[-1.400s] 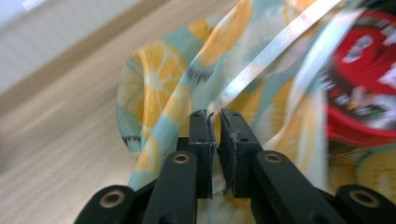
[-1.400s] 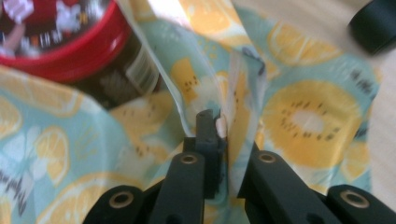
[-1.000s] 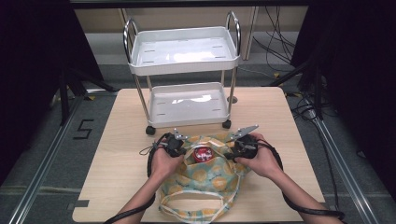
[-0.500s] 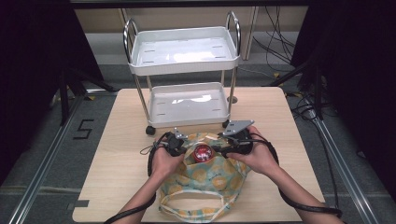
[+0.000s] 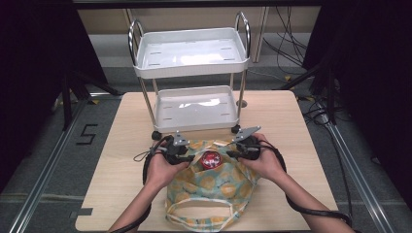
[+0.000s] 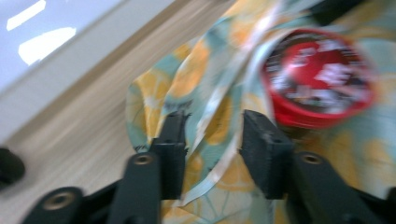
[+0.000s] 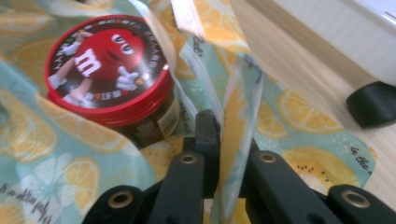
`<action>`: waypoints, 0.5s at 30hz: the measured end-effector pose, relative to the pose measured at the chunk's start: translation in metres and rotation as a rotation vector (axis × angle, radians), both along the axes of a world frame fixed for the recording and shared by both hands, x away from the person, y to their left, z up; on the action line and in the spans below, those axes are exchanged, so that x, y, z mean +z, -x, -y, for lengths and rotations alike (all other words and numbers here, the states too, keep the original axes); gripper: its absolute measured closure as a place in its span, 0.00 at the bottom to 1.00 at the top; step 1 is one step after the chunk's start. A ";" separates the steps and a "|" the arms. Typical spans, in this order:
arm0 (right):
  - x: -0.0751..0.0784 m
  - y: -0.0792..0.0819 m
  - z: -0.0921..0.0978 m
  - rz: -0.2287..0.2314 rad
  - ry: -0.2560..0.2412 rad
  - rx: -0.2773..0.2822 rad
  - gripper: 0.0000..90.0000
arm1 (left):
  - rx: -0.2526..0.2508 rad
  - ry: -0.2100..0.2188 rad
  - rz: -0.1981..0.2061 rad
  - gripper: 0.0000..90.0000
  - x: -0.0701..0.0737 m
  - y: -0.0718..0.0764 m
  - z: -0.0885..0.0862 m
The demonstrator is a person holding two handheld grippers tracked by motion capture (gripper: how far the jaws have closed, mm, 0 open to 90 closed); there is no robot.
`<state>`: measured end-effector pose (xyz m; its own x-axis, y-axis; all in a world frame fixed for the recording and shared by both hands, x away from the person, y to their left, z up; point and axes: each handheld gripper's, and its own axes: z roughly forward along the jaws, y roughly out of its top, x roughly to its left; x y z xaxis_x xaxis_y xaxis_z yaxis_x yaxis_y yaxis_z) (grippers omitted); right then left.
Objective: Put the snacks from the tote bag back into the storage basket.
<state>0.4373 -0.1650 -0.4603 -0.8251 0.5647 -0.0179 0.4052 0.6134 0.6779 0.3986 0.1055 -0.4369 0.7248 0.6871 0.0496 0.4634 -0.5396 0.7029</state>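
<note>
My high camera looks down and forward from my near side over the whole table (image 5: 121,194), and my two gripper cameras sit very close, both seeing the red-lidded jar (image 7: 109,60) in the lemon bag (image 6: 205,84).

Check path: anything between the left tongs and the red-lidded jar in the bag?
Yes. The lemon-print bag itself: a fold of its rim and a pale strap lie between the open left tongs, and the red-lidded jar sits beyond that fabric inside the bag. The right tongs pinch the opposite rim.
</note>
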 end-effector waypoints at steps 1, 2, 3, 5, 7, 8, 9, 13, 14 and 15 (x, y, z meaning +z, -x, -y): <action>0.000 0.000 0.000 -0.016 0.000 -0.011 0.99 | -0.028 -0.004 0.001 0.60 0.003 0.003 0.000; -0.001 0.000 -0.001 -0.022 -0.007 -0.025 0.99 | -0.052 -0.006 -0.006 0.57 0.005 0.005 0.001; -0.002 -0.001 0.000 -0.017 -0.005 -0.035 0.99 | -0.079 -0.015 -0.022 0.56 0.006 0.007 0.003; -0.005 -0.001 -0.001 -0.032 -0.011 -0.045 0.99 | -0.109 -0.046 -0.030 0.56 0.003 0.008 0.007; -0.007 -0.001 0.000 -0.045 0.004 -0.048 1.00 | -0.116 -0.081 -0.042 0.65 -0.003 0.006 0.009; -0.009 0.000 -0.001 -0.061 -0.016 -0.062 1.00 | -0.108 -0.090 -0.039 0.71 -0.007 0.004 0.010; -0.010 -0.001 0.002 -0.041 0.016 -0.046 1.00 | -0.094 -0.095 -0.049 0.76 -0.011 0.001 0.010; -0.016 0.000 0.005 -0.053 0.024 -0.061 1.00 | -0.029 -0.100 -0.074 0.93 -0.021 -0.011 0.013; -0.014 0.002 0.005 -0.110 0.015 -0.077 1.00 | -0.015 -0.097 -0.088 0.95 -0.024 -0.013 0.014; -0.017 0.000 0.006 -0.074 0.019 -0.063 1.00 | -0.019 -0.103 -0.097 0.96 -0.026 -0.016 0.014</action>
